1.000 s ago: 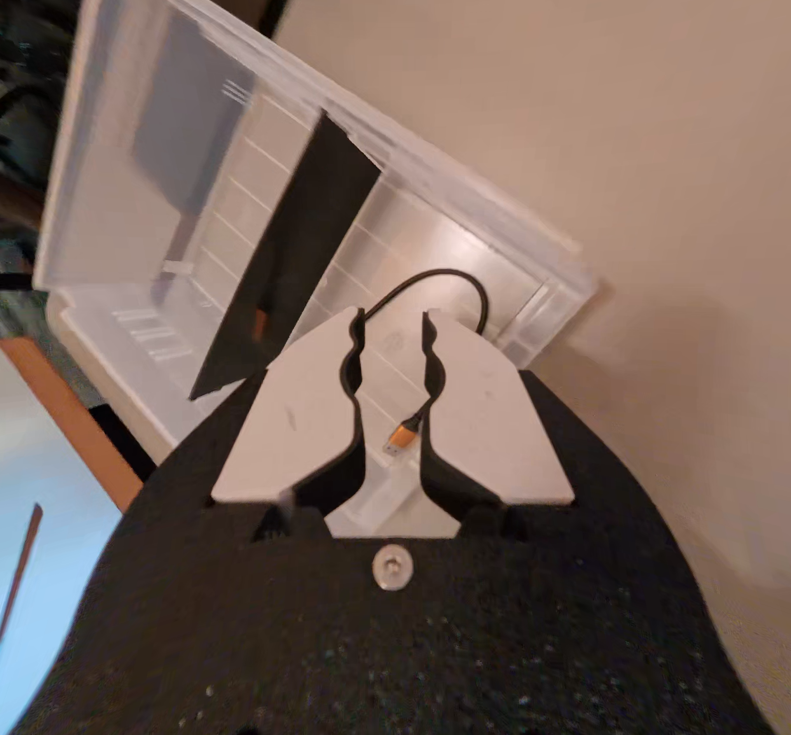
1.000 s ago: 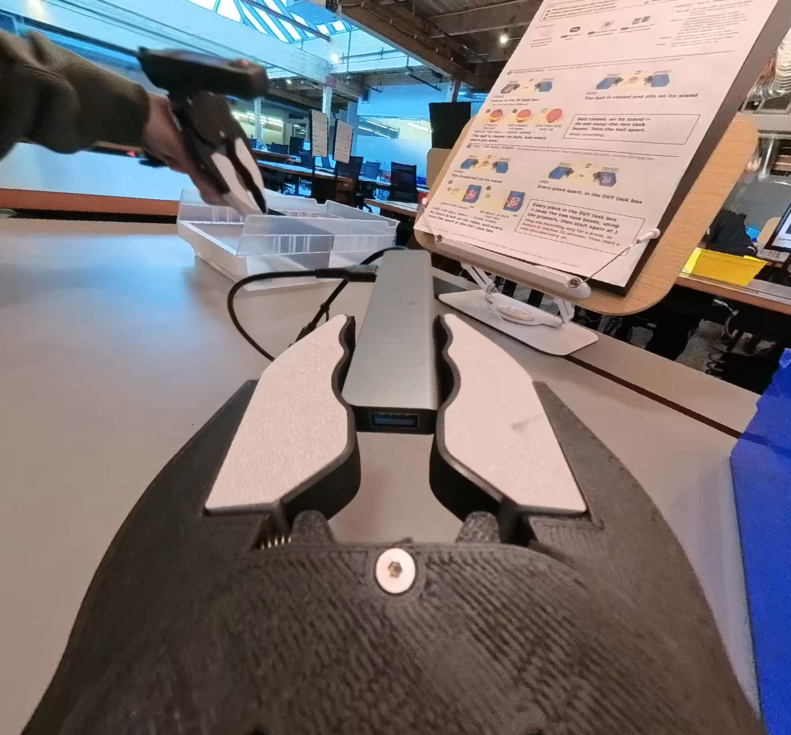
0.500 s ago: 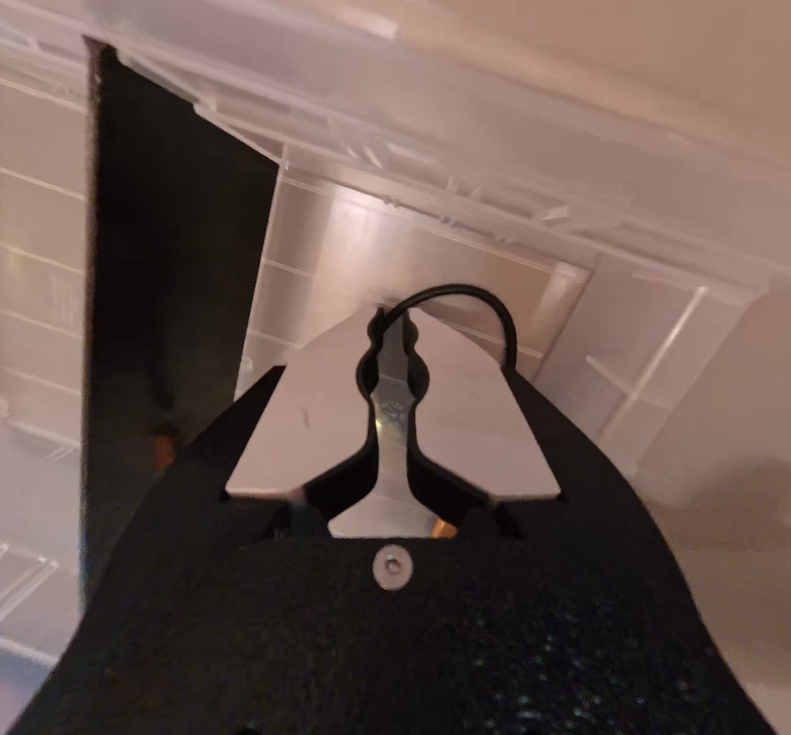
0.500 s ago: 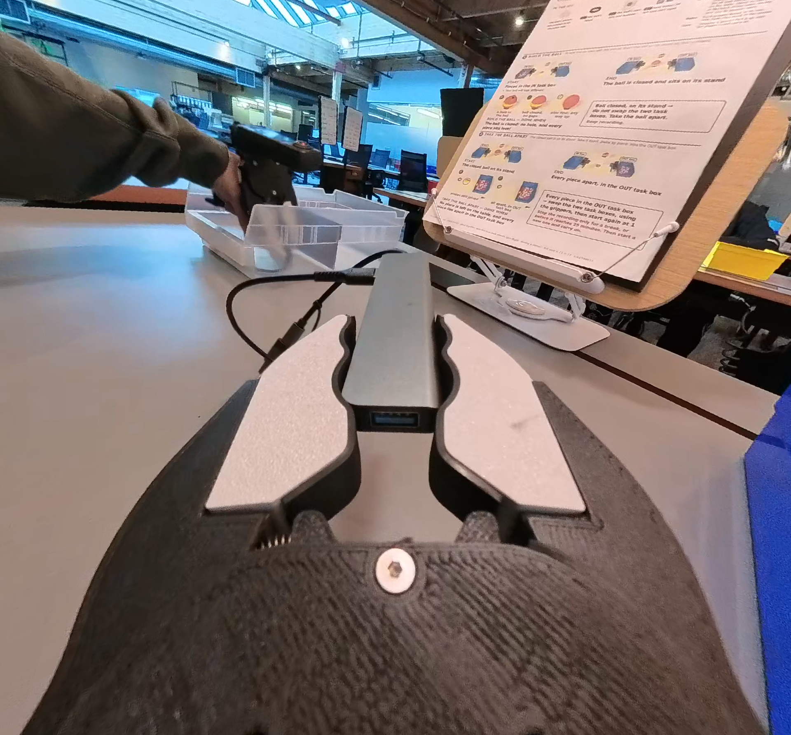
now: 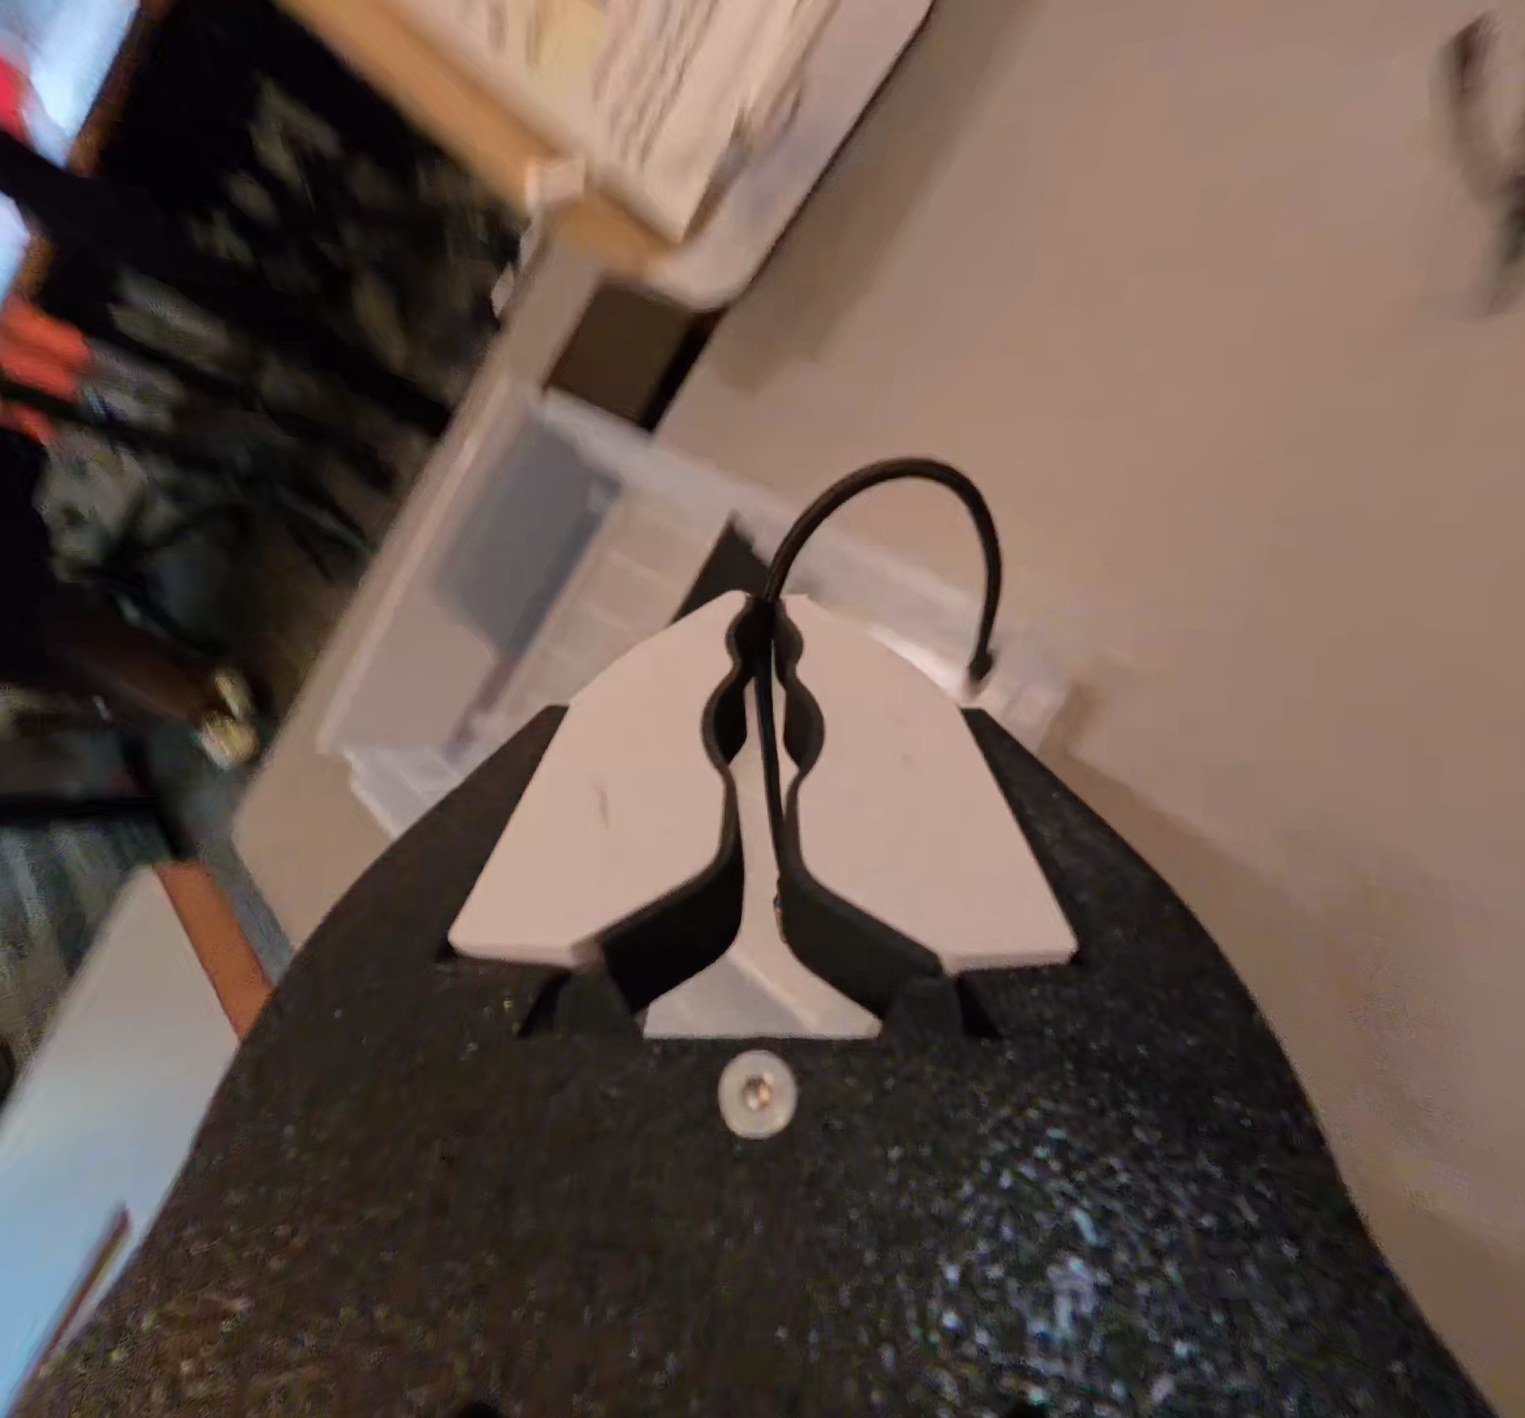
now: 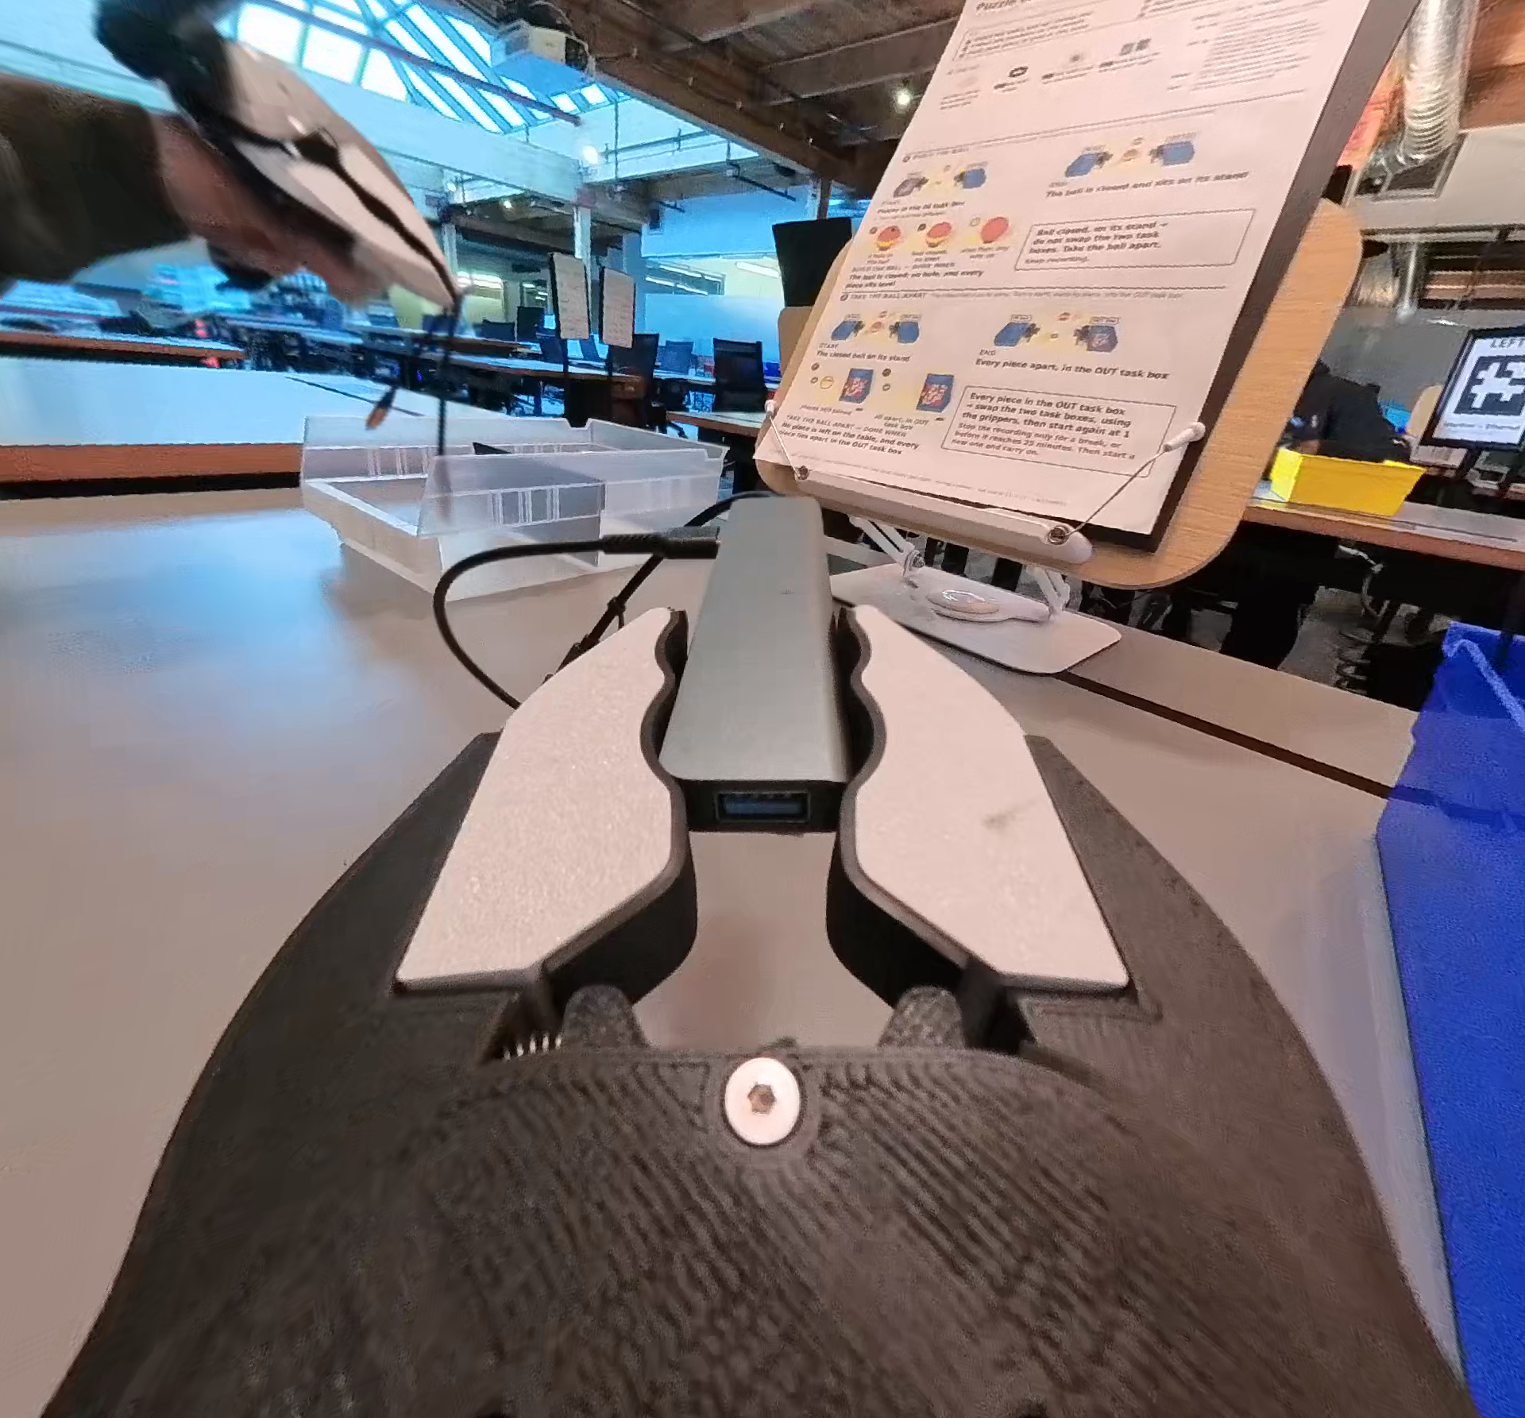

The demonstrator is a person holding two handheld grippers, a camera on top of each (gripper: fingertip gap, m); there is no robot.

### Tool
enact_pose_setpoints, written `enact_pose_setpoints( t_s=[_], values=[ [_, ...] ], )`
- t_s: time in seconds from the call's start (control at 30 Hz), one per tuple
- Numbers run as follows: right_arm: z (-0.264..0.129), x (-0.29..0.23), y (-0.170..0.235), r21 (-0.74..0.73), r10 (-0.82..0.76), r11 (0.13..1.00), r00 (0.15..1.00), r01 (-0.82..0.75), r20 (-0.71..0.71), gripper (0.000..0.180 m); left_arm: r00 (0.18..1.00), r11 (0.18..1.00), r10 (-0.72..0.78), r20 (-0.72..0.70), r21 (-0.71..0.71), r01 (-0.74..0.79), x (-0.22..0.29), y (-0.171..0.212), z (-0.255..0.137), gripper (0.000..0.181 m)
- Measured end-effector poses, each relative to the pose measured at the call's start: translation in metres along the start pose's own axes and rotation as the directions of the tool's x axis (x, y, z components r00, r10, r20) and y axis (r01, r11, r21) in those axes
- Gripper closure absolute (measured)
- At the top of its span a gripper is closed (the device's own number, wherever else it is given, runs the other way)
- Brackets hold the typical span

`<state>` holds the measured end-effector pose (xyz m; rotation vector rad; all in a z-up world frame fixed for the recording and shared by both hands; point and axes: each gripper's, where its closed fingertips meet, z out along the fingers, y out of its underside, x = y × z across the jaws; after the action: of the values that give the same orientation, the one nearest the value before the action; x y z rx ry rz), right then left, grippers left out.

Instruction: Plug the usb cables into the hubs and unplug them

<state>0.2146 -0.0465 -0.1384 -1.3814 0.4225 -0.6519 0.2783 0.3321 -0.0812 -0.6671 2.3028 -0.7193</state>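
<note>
Two grippers show: the right gripper (image 6: 761, 635) and the left gripper (image 5: 763, 619). One grey hub (image 6: 759, 635) lies on the one table (image 6: 206, 718). Two black cables: one (image 6: 528, 561) plugged into the hub's left side near its far end, one (image 5: 899, 487) pinched in the left gripper. One clear plastic tray (image 6: 512, 487) sits toward the table's far edge. One sheet stand (image 6: 1073, 289) stands at the far right. One blue bin (image 6: 1469, 924) is at the right edge.
</note>
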Motion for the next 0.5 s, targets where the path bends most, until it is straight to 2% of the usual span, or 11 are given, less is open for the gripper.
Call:
enact_pose_setpoints(
  t_s=[0.03,0.13,0.23,0.37,0.5],
  values=[
    [0.0,0.0,0.0,0.003,0.0,1.0,1.0,0.0,-0.002,0.144,0.998,0.996,0.055,-0.002,0.063,-0.055,0.015,-0.023,-0.011,0.179],
    [-0.003,0.003,-0.002,0.02,0.004,1.0,1.0,-0.004,-0.012,0.144,0.972,0.965,0.234,-0.022,0.123,-0.23,0.078,-0.07,-0.019,0.178],
    [-0.009,0.017,-0.004,0.032,0.02,0.999,0.997,-0.018,-0.07,0.144,0.927,0.928,0.358,-0.116,0.155,-0.339,0.162,-0.092,0.001,0.179],
    [-0.017,0.029,-0.005,0.039,0.015,0.999,0.993,-0.01,-0.114,0.144,0.842,0.86,0.498,-0.207,0.242,-0.449,0.263,-0.095,0.038,0.179],
    [-0.02,0.033,-0.007,0.058,0.047,0.997,0.992,-0.041,-0.116,0.144,0.835,0.877,0.476,-0.277,0.228,-0.424,0.309,-0.091,0.068,0.179]
  ],
)
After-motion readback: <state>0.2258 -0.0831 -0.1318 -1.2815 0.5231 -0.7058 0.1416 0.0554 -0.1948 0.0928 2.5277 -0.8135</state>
